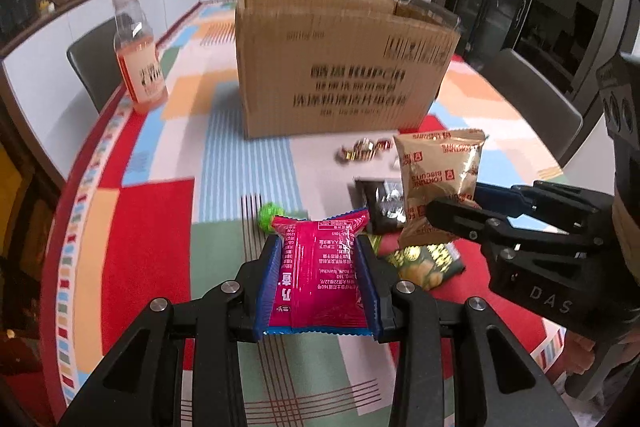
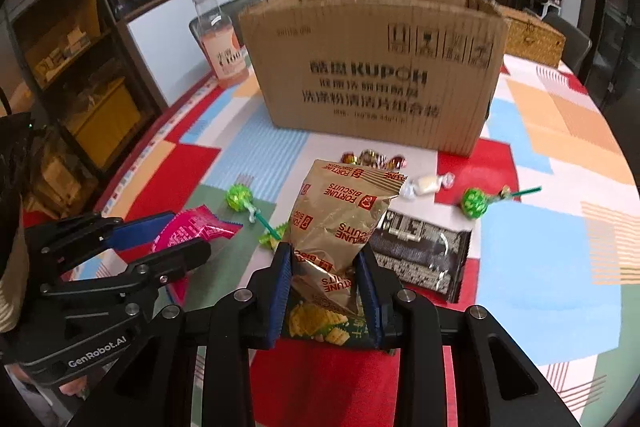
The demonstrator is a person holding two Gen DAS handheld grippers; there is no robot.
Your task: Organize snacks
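- Bottle (image 1: 138, 55) with orange drink, upright near the left edge of the table (image 1: 152, 227); patchwork cloth covers the top
- Left gripper (image 1: 319, 283): blue pads (image 1: 267, 287) closed narrow onto the pink packet (image 1: 320, 267), gripped on both long sides; packet held above the near-left part of the table, end seam pointing toward the box
- Cardboard box (image 1: 340, 67), flaps up, at the middle of the far side; printed face toward the cameras
- Green lollipop (image 2: 237, 198) on the cloth between the two grippers, stick pointing to the near edge
- Right gripper (image 2: 326, 291): clamped on the lower part of the gold biscuit bag (image 2: 340, 215); bag upright, leaning a little, lifted over a green cracker packet (image 2: 316, 325) that lies flat below the fingers
- Gold-wrapped candies (image 2: 374, 159) in a small cluster just in front of the box
- Black packet (image 2: 420, 251) flat on the cloth, just right of the biscuit bag
- White wrapped candy (image 2: 428, 185) beyond the black packet; second green lollipop (image 2: 476, 203) further right, apart from both
- Woven basket (image 2: 532, 39) at the far right corner, behind the box
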